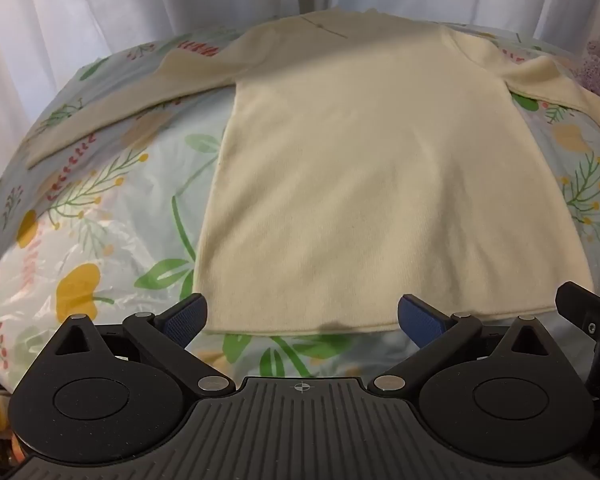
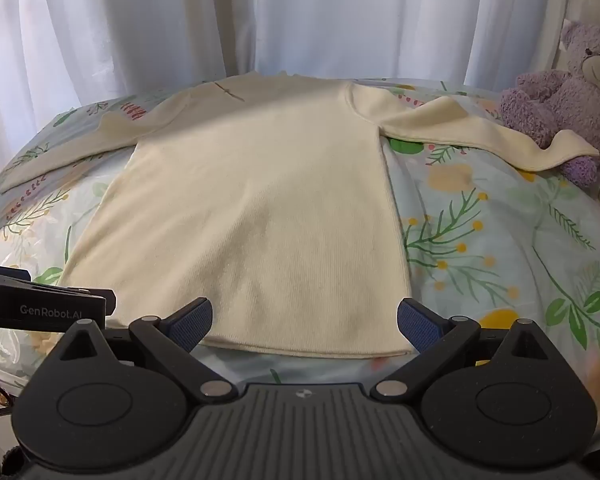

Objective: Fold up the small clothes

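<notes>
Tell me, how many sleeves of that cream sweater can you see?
2. One sleeve stretches left across the floral cover; the other sleeve stretches right, its cuff resting against the purple teddy bear. Neither is folded in yet.

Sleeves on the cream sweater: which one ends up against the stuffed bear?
The sleeve stretching toward the right of the right wrist view; its cuff lies against the purple teddy bear. The other sleeve lies on the floral sheet alone.
</notes>
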